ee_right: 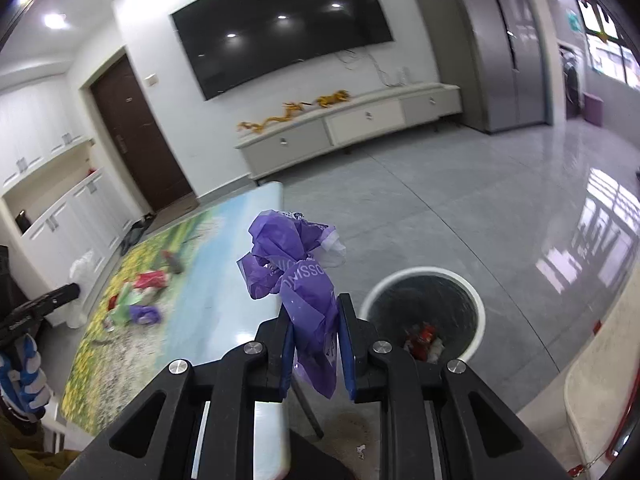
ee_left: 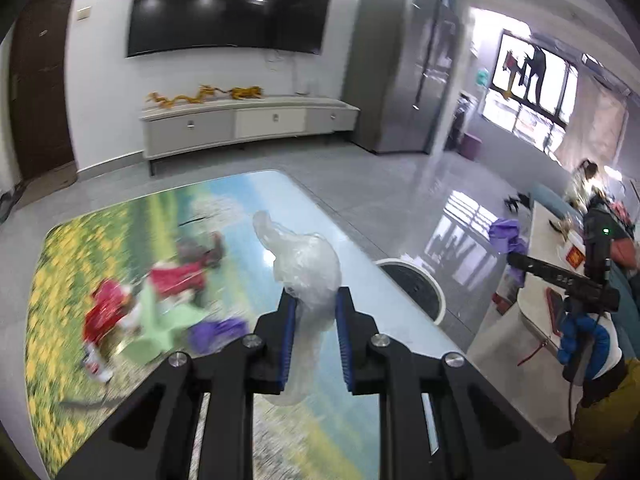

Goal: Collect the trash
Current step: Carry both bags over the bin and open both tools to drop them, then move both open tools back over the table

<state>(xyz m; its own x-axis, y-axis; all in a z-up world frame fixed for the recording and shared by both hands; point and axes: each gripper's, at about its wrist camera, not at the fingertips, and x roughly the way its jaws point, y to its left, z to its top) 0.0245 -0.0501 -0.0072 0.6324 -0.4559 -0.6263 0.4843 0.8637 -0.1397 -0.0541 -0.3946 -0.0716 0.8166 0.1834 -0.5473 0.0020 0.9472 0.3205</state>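
While the right gripper [ee_right: 316,344], clamped on a crumpled purple plastic bag [ee_right: 296,276], has the white-rimmed trash bin [ee_right: 478,304] just right of its jaws, the left gripper [ee_left: 316,336], farther off, pinches clear plastic wrap [ee_left: 308,268].

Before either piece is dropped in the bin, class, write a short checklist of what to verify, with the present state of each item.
1. Left gripper shut on the clear plastic bag: ok.
2. Right gripper shut on the purple wrapper: ok.
3. Bin open-topped: ok.
4. Purple wrapper above the bin mouth: not ok, it hangs left of the rim.
5. Table cleared: not ok, a litter pile remains.
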